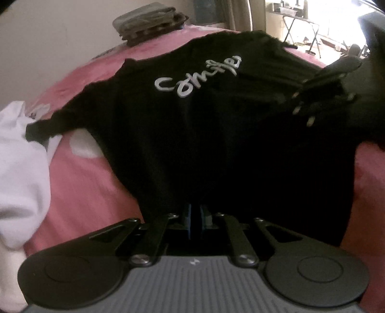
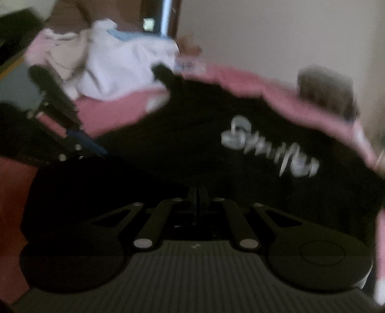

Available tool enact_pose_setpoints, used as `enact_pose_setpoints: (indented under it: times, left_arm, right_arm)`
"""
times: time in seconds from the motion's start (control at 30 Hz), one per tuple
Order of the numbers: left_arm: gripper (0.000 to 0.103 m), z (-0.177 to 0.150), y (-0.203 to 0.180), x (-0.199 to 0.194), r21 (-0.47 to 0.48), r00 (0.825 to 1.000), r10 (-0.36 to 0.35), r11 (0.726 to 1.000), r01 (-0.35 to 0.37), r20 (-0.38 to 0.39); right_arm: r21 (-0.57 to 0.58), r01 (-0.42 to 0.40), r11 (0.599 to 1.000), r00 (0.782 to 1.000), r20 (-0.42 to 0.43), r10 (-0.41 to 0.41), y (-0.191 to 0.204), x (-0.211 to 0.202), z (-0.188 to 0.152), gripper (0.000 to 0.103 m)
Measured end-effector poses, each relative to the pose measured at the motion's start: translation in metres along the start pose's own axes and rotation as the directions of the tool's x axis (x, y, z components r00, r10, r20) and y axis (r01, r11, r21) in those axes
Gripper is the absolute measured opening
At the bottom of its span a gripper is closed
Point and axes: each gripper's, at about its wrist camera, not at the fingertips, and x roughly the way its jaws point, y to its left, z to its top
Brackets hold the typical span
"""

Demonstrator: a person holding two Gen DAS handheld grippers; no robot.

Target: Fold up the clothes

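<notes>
Black T-shirt (image 1: 216, 144) on pink bed (image 1: 84, 187), hem clenched by left hand-held gripper (image 1: 195, 216) and right hand-held gripper (image 2: 197, 195), both at 6 o'clock.

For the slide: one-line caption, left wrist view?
Left gripper shut on black shirt hem over pink bedspread; right gripper grips far side.

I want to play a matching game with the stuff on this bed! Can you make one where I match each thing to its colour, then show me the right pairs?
Things:
1. T-shirt with writing on it
2. Bedsheet
3. Loose garment at the bed's left edge
4. Folded pile at the far side

Colours:
A. White
B. Grey-olive
C. Black
D. Pink

Pairs: 1-C, 2-D, 3-A, 4-B
</notes>
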Motion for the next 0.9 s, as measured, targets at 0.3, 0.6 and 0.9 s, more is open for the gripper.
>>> enact_pose_setpoints:
  times: [0.3, 0.6, 0.9]
  left_arm:
    - [0.051, -0.002, 0.022, -0.036, -0.07, 0.996, -0.011, 0.997, 0.017, 0.086]
    - [0.05, 0.004, -0.058, -0.039, 0.206, 0.934, -0.358, 0.915, 0.346, 0.021]
    - [0.047, -0.015, -0.108, -0.036, 0.363, 0.95, -0.312, 0.887, 0.286, 0.014]
  right_arm:
    - [0.416, 0.062, 0.907, 0.984, 0.127, -0.125, -0.069, -0.108, -0.031, 0.039]
    - [0.235, 0.256, 0.938, 0.967, -0.047, -0.252, -0.033, -0.147, -0.073, 0.031]
    - [0.083, 0.326, 0.942, 0.941, -0.125, -0.315, -0.019, -0.125, -0.087, 0.018]
